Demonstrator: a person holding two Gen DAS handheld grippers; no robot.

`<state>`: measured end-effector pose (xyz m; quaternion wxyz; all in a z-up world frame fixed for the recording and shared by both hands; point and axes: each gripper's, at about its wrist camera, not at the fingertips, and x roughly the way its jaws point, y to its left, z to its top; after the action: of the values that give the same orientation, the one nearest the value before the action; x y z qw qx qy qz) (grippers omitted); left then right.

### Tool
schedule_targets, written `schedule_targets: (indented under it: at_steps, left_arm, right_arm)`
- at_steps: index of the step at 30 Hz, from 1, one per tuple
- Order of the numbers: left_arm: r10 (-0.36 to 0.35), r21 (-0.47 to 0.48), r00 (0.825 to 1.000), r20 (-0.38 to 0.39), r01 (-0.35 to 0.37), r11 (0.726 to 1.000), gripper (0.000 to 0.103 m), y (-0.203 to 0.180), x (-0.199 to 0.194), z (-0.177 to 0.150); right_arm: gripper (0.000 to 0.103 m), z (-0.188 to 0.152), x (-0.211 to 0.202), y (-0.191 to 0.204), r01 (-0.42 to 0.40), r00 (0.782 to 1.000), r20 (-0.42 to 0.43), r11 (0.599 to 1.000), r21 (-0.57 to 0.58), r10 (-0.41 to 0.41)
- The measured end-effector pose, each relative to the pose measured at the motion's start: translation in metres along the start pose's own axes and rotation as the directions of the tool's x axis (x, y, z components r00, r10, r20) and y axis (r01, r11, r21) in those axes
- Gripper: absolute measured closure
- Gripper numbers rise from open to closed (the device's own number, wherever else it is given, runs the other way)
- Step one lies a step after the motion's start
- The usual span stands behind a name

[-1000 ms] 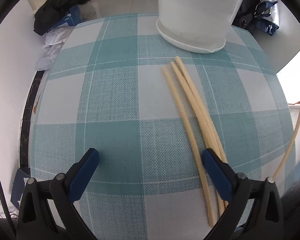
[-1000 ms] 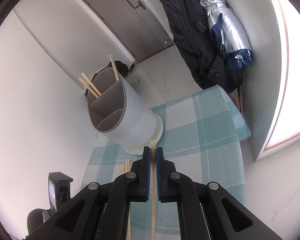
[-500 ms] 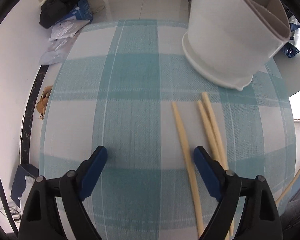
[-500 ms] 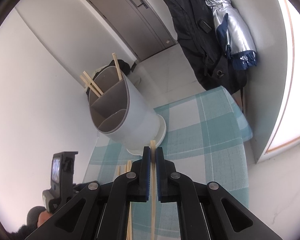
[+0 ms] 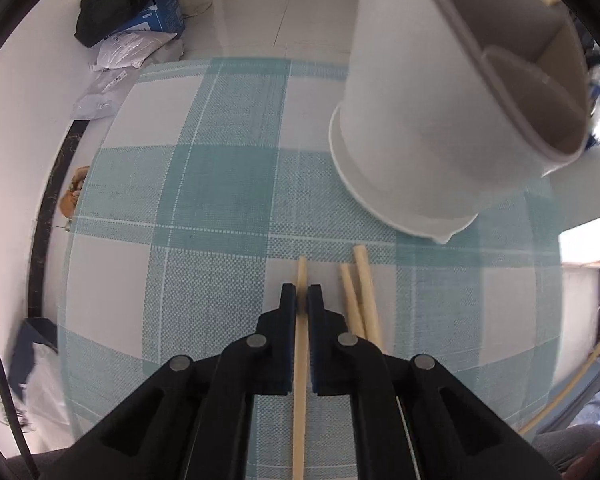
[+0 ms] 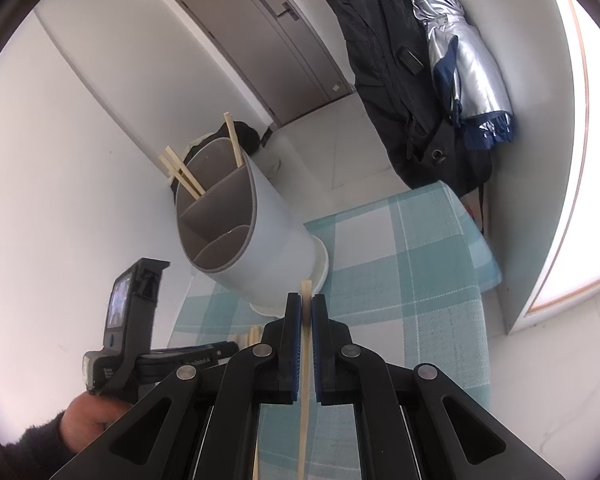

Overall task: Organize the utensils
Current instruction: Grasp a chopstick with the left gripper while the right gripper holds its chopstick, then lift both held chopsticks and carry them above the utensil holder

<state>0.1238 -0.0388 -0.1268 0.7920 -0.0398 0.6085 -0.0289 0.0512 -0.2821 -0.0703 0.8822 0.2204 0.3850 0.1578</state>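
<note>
A worktop [image 5: 220, 184] covered in a teal and white checked cloth carries a tall white utensil holder [image 5: 440, 120] with divided compartments, standing toward its far edge. The left gripper [image 5: 301, 300] points steeply down, its jaws clenched on 1 pale wooden chopstick [image 5: 301, 360] lying on the cloth in front of the holder. 2 loose chopsticks [image 5: 360, 300] lie just beside it, their far ends near the holder's base. The right gripper [image 6: 306, 316] hangs above the worktop, jaws clamped on another chopstick, the raised chopstick [image 6: 305, 380]. About 3 stored chopsticks [image 6: 188, 176] already stand in the holder's rear compartment. The task looks partly done: 2 chopsticks are gripped but not yet dropped in, and 2 more wait on the cloth.
</note>
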Motion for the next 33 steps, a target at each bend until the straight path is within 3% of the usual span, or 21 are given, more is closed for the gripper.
schedule_targets:
  at_steps: [4,7,8,9,11,13,16,20,23,33]
  left_arm:
    - [-0.070,0.005,0.985,0.155,0.070,0.998,0.101,0.002,-0.036,-0.012]
    - [-0.134,0.058,0.936,0.324,0.121,0.991,0.101,0.000,-0.074,-0.029]
    - [-0.182,0.095,0.899,0.398,0.157,0.983,0.101,-0.001,-0.091,-0.038]
    - [-0.199,0.119,0.877,0.437,0.163,0.979,0.101,-0.005,-0.102,-0.044]
    - [-0.221,0.162,0.850,0.479,0.162,0.973,0.101,-0.011,-0.119,-0.055]
    - [-0.242,0.177,0.836,0.493,0.175,0.968,0.101,-0.014,-0.128,-0.064]
    - [-0.257,0.201,0.824,0.505,0.177,0.963,0.101,-0.009,-0.134,-0.070]
    - [-0.249,0.208,0.827,0.504,0.163,0.964,0.101,-0.006,-0.132,-0.064]
    - [-0.267,0.192,0.832,0.486,0.196,0.962,0.101,-0.001,-0.135,-0.058]
    - [-0.240,0.211,0.858,0.454,0.158,0.965,0.101,-0.002,-0.140,-0.064]
  right_arm:
    - [0.099,-0.003,-0.007,0.013,-0.002,1.000,0.023,0.999,-0.044,0.003]
    - [0.099,-0.006,-0.015,0.027,-0.030,0.998,0.057,0.995,-0.099,0.036]
    - [0.099,-0.008,-0.019,0.035,-0.043,0.996,0.078,0.991,-0.128,0.054]
    - [0.099,-0.010,-0.022,0.043,-0.047,0.993,0.099,0.986,-0.162,0.064]
    - [0.099,-0.015,-0.028,0.059,-0.052,0.987,0.134,0.971,-0.232,0.085]
    - [0.099,-0.020,-0.032,0.073,-0.041,0.983,0.161,0.953,-0.300,0.093]
    - [0.099,-0.028,-0.034,0.085,-0.033,0.981,0.167,0.940,-0.338,0.095]
    - [0.099,-0.031,-0.035,0.089,-0.012,0.981,0.177,0.944,-0.330,0.074]
    - [0.099,-0.034,-0.039,0.088,0.006,0.980,0.191,0.948,-0.318,0.058]
    - [0.099,-0.043,-0.050,0.086,0.033,0.978,0.207,0.959,-0.282,0.027]
